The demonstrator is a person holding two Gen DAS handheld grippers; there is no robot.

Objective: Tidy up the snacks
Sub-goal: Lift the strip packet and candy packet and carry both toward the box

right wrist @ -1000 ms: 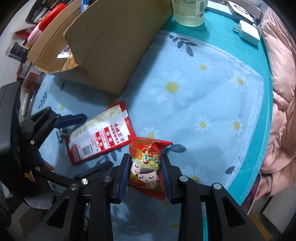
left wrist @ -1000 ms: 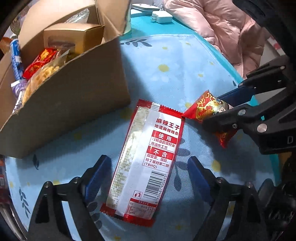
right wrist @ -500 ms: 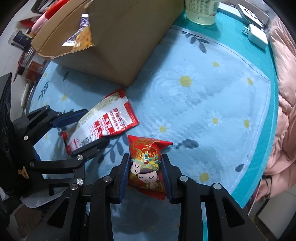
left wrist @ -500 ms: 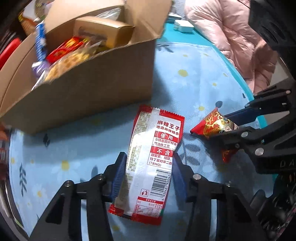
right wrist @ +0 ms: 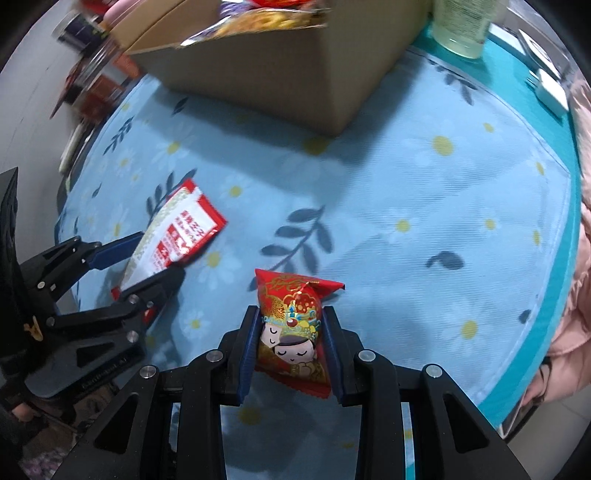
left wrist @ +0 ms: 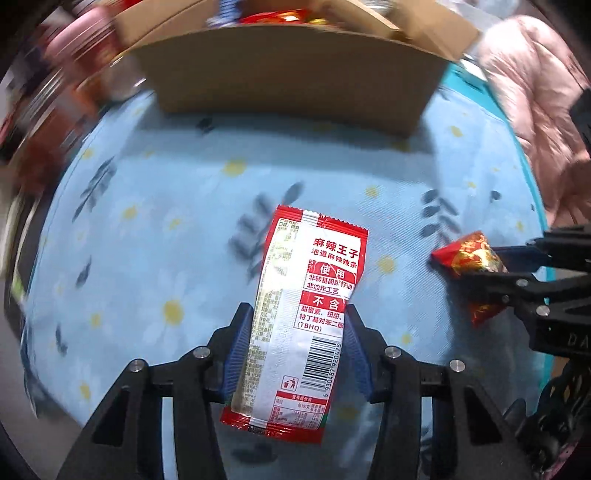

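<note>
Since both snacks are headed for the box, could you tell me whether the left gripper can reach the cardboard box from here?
Probably yes. The left gripper, shut on the long red-and-white packet, faces the cardboard box across bare daisy cloth; nothing lies between.

Left gripper [left wrist: 295,325] and right gripper [right wrist: 290,332] — both clamped, pointing down.

A blue daisy-print tablecloth [right wrist: 424,192] lies bare across its middle and right side, leaving broad open room there. At the far edge an open cardboard box [left wrist: 295,70], filled with snacks, walls off the way ahead. A pale bottle [right wrist: 465,22] stands just right of it, with a white charger [right wrist: 552,94] near the right rim. Blurred clutter crowds the far left edge. A pink padded garment [left wrist: 535,96] borders the right.
</note>
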